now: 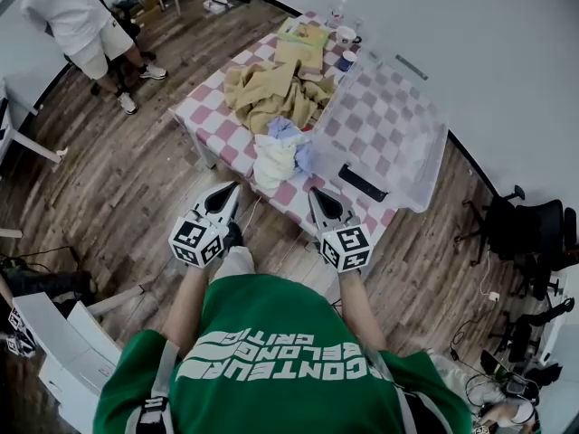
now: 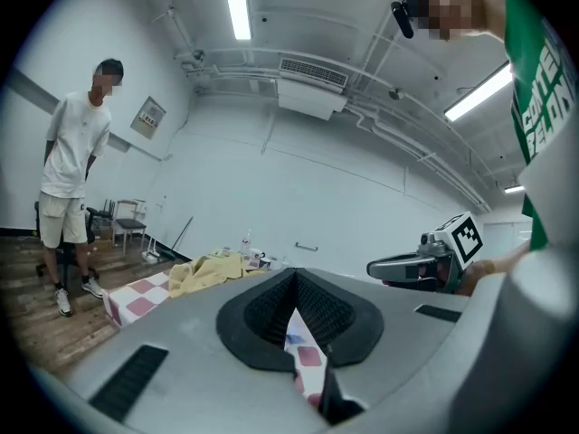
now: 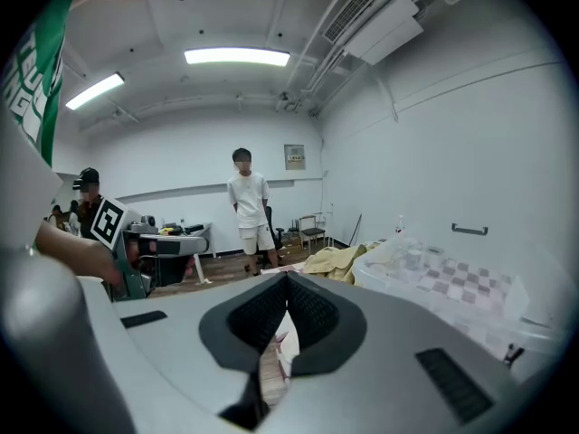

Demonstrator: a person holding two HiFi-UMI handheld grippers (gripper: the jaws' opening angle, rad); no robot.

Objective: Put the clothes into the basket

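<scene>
A tan garment (image 1: 271,93) lies heaped in the middle of the checkered table (image 1: 210,108), and it shows as a yellowish heap (image 2: 208,272) in the left gripper view. A white and pale blue bundle (image 1: 276,152) sits nearer me, beside the clear plastic basket (image 1: 423,152) on the table's right side. The basket (image 3: 443,278) holds no clothes that I can see. My left gripper (image 1: 231,188) and right gripper (image 1: 314,193) hover side by side just short of the table's near edge. Both are shut and hold nothing, as the left gripper (image 2: 294,280) and right gripper (image 3: 287,283) show in their own views.
A person in white (image 1: 77,16) stands on the wooden floor beyond the table's left end. A yellow-green cloth (image 1: 303,36), a cup (image 1: 346,36) and a bottle (image 1: 337,9) sit at the table's far end. Office chairs (image 1: 529,229) stand at the right.
</scene>
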